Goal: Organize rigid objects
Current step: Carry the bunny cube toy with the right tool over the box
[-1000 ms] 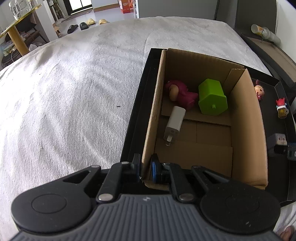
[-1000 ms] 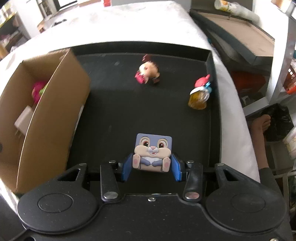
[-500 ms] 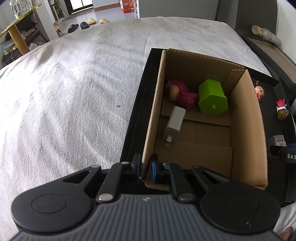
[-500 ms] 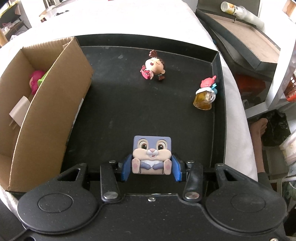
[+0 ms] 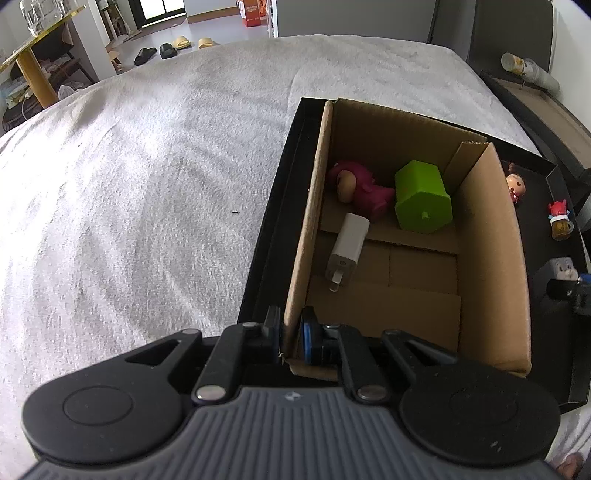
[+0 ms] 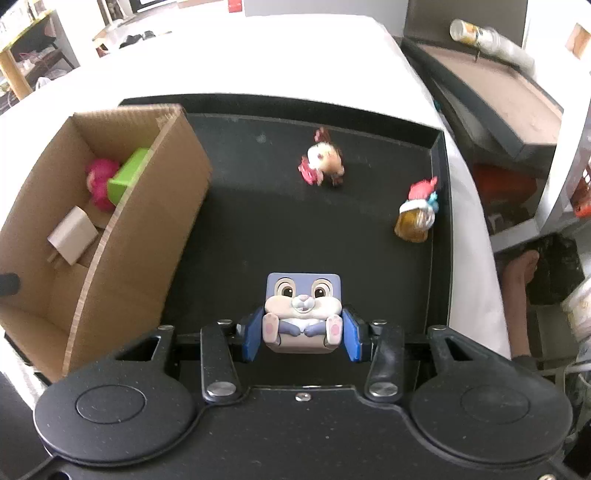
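My left gripper (image 5: 290, 332) is shut on the near left wall of the cardboard box (image 5: 491, 258), which stands in the black tray (image 5: 273, 206). In the box lie a pink doll (image 5: 354, 186), a green block (image 5: 423, 197) and a white charger (image 5: 349, 245). My right gripper (image 6: 301, 334) is shut on a blue bunny cube (image 6: 302, 308) and holds it above the tray floor (image 6: 258, 229). The bunny cube also shows in the left wrist view (image 5: 563, 267). A small doll (image 6: 323, 160) and a mug figure (image 6: 417, 216) lie on the tray.
The tray sits on a white plush bedcover (image 5: 129, 184). A dark side table (image 6: 491, 92) with a bottle (image 6: 487, 35) stands at the right. A person's foot (image 6: 521, 266) is beside the bed. The cardboard box (image 6: 122, 229) is left of the bunny cube.
My right gripper has risen and moved left with the bunny cube, so the box interior shows more. My left gripper has kept its hold on the box wall.
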A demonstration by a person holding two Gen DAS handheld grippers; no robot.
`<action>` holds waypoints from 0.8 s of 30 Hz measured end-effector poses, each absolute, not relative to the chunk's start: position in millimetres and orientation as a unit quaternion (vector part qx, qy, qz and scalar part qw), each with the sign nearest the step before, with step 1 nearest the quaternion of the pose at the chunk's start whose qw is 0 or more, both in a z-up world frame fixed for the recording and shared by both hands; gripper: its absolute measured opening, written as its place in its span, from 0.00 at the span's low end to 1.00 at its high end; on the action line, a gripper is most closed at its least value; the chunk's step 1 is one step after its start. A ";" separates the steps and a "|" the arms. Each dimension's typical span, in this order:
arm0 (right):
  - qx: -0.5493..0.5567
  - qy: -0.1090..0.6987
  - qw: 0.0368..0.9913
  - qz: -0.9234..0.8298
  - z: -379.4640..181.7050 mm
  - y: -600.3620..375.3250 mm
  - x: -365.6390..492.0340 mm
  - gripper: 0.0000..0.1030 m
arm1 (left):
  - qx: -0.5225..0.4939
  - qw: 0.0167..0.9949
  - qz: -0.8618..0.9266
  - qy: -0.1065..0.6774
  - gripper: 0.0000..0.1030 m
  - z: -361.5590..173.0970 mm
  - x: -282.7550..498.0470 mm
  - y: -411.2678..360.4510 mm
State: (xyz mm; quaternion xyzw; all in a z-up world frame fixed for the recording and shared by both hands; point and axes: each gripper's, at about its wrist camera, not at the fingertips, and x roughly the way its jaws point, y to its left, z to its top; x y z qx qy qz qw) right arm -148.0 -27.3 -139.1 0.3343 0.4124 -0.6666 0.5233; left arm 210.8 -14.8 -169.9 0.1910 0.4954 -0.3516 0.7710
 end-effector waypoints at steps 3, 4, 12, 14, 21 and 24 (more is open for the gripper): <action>0.324 0.412 0.531 -0.666 -126.7 -29.1 -141.7 0.42 | 0.186 0.769 -0.355 0.497 0.10 -169.2 211.8 -13.6; 0.320 0.412 0.534 -0.665 -122.0 -29.7 -139.2 0.42 | 0.184 0.769 -0.356 0.498 0.10 -168.7 212.4 -13.1; 0.286 0.406 0.555 -0.667 -88.2 -34.5 -118.9 0.42 | 0.174 0.765 -0.364 0.503 0.10 -167.0 216.4 -11.1; 0.279 0.406 0.559 -0.667 -80.7 -36.1 -113.8 0.42 | 0.174 0.763 -0.367 0.503 0.10 -166.3 217.0 -10.9; 0.257 0.407 0.579 -0.658 -55.1 -43.4 -92.5 0.42 | 0.161 0.761 -0.371 0.508 0.10 -166.1 220.3 -10.0; 0.253 0.402 0.589 -0.653 -48.0 -45.9 -83.6 0.42 | 0.160 0.758 -0.376 0.508 0.10 -166.0 220.1 -9.4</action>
